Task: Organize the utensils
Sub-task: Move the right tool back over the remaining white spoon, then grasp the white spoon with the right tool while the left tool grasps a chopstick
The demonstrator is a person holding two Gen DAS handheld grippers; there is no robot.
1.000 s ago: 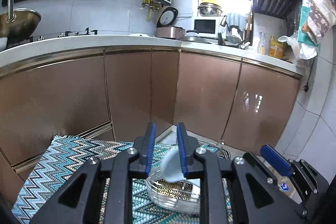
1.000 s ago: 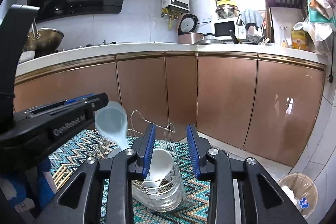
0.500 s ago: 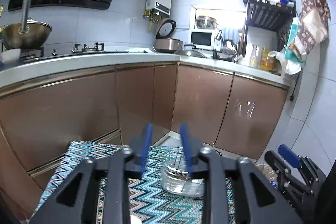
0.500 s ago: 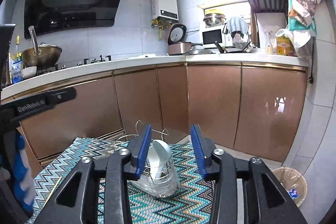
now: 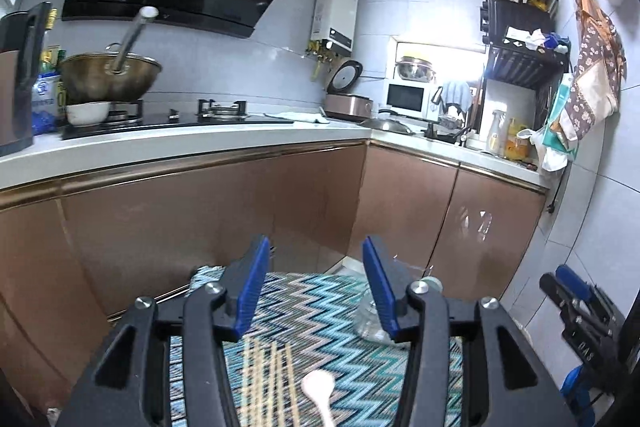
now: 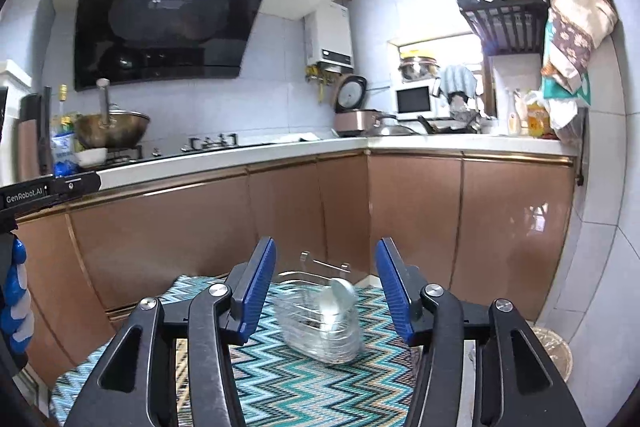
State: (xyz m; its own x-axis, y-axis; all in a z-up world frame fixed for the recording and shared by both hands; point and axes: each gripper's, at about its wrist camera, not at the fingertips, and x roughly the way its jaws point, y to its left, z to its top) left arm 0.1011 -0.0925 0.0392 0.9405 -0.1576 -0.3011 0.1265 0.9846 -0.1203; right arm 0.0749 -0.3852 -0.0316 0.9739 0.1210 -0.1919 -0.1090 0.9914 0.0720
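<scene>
Both grippers are seen opening and empty. A white spoon [image 5: 318, 393] and chopsticks [image 5: 268, 379] lie on the mat [image 5: 320, 307] under the left gripper [image 5: 314, 293], long axes along its fingers; the holder [image 6: 320, 319] lies ahead of the right gripper [image 6: 326, 293].

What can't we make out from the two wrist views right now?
- Chopsticks, left wrist view: motion-blurred, count unclear, near ends cut by the bottom edge.
- White spoon, same view: handle cut by the bottom edge.
- Clear holder, right wrist view: blurred, contents beyond one spoon unreadable; in the left view a jaw hides most of it.
</scene>
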